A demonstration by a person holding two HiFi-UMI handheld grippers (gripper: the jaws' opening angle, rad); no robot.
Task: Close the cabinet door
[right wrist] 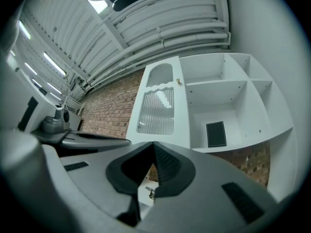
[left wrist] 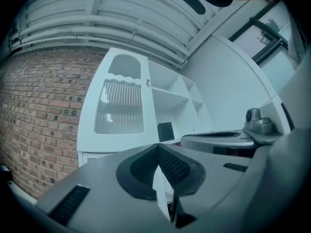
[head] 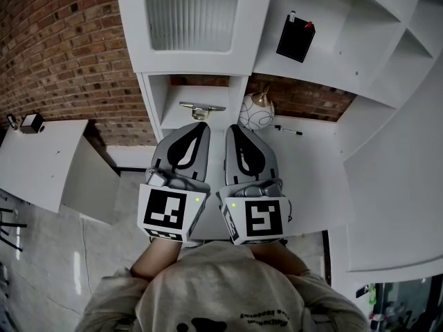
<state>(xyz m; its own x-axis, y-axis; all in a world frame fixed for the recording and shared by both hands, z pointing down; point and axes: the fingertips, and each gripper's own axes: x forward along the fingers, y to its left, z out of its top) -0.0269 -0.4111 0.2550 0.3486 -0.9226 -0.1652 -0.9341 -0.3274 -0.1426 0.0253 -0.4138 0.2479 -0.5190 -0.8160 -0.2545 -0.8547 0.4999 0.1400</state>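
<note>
Plainly both pairs of jaws are shut tip to tip with nothing between them: the left gripper (head: 201,126) and the right gripper (head: 234,127) lie side by side, nearly touching. Both are held out in front of the person's chest and point at the white cabinet (head: 315,75), tilted a little upward. Their marker cubes sit nearest the body.

Just ahead of the left tips is a low niche under the door, where a metal fitting (head: 202,107) lies on the shelf. Beside the right tips a round patterned ornament (head: 256,111) stands before bare brick, and a pen (head: 287,130) lies on the white surface to its right. Higher up, the open shelf compartment next to the door holds a black box (head: 295,38) leaning against the back. The other compartments that show hold nothing I can make out.

The cabinet door (head: 192,19), with its ribbed glass pane and a small knob (right wrist: 178,82), is above and beyond the fingertips, well apart from both. It seems to sit flush with the frame, though the wide-angle bend leaves that unsure.
</note>
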